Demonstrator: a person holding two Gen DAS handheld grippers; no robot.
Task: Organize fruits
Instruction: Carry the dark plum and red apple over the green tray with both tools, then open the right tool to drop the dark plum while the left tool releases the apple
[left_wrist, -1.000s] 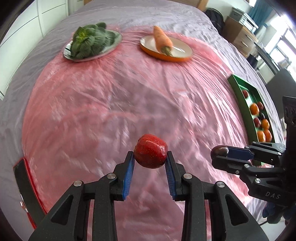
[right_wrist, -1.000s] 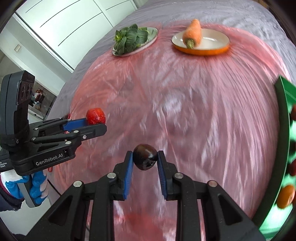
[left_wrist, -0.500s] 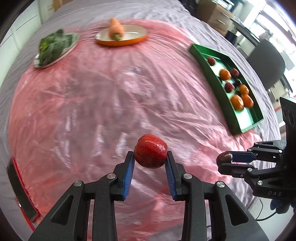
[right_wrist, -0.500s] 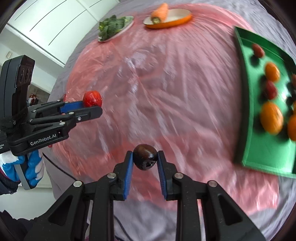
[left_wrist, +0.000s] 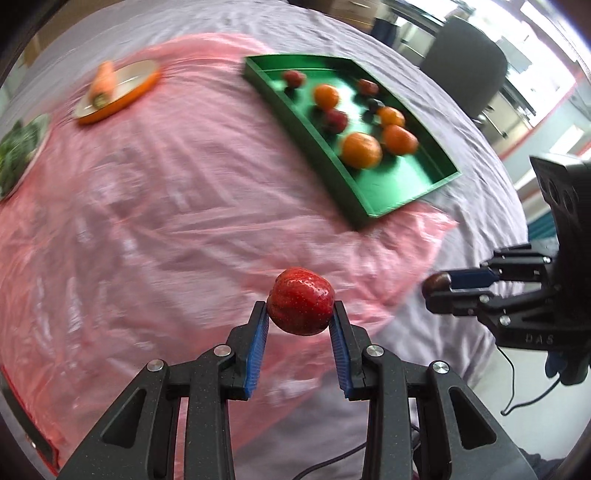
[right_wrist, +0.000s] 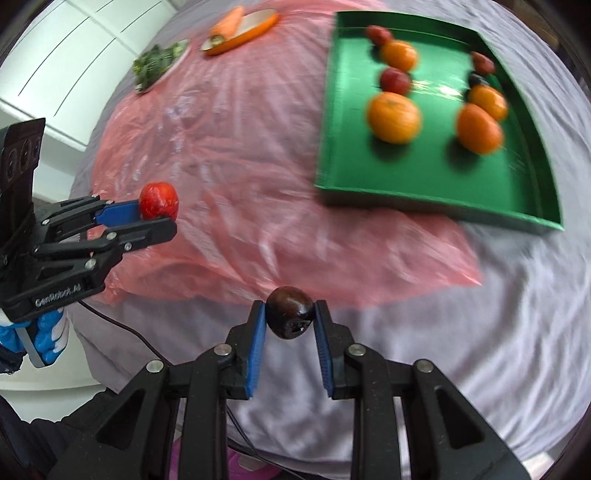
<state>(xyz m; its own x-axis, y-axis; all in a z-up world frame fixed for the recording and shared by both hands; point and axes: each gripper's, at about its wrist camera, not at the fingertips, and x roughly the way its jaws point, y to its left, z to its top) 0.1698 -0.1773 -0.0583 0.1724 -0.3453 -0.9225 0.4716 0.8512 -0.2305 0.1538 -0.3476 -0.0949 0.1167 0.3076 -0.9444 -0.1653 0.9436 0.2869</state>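
My left gripper (left_wrist: 300, 314) is shut on a red strawberry-like fruit (left_wrist: 301, 300) and holds it above the pink plastic sheet (left_wrist: 147, 221). My right gripper (right_wrist: 290, 314) is shut on a dark brown fruit (right_wrist: 290, 311) and holds it above the grey cloth near the table's front edge. A green tray (right_wrist: 421, 192) (left_wrist: 332, 162) lies ahead and to the right of both grippers. It holds several oranges (right_wrist: 394, 117) and small red fruits (right_wrist: 395, 80). The right gripper also shows in the left wrist view (left_wrist: 439, 290), and the left gripper in the right wrist view (right_wrist: 162, 212).
An orange plate (left_wrist: 136, 86) with a carrot (left_wrist: 102, 82) stands at the far left. A plate of leafy greens (left_wrist: 18, 151) stands further left. A dark chair (left_wrist: 465, 74) stands beyond the table. A cable (left_wrist: 517, 373) hangs off the table's near edge.
Both grippers have swung to the right with their fruits still held. The green tray is now nearer and more central in both views. The plates have slid off to the left.
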